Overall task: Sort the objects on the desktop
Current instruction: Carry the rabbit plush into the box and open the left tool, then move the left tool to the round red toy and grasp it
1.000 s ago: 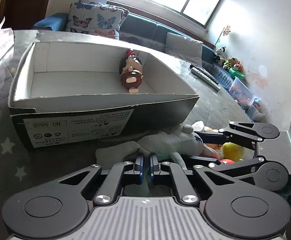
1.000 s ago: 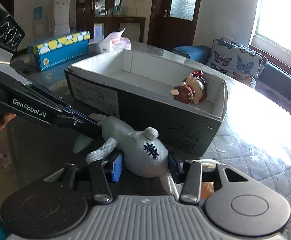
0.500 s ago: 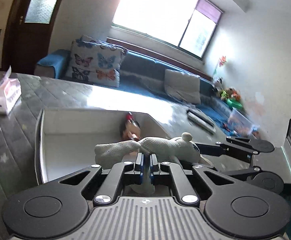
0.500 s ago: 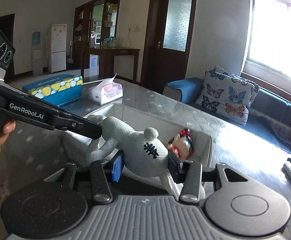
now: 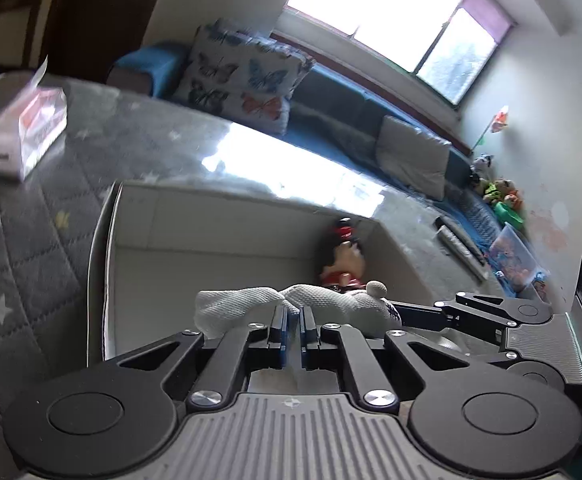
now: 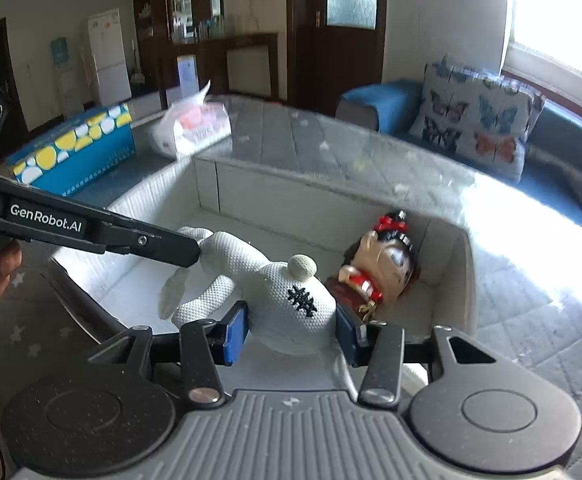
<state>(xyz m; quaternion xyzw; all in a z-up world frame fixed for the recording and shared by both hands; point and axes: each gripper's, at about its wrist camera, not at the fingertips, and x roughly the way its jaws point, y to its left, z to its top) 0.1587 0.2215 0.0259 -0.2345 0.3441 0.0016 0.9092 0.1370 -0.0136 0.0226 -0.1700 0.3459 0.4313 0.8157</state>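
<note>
Both grippers have carried the white plush toy [image 6: 291, 304] over the open box [image 6: 467, 280]. Right gripper [image 6: 291, 336] clamps its head; left gripper [image 5: 293, 320] pinches 1 limb. Near it, a figurine [image 6: 379, 268] lies at the box's right end.

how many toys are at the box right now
2. The white plush toy hangs over the box, gripped by both hand-held grippers. The doll lies inside against the far end. Others may be hidden below.
</note>
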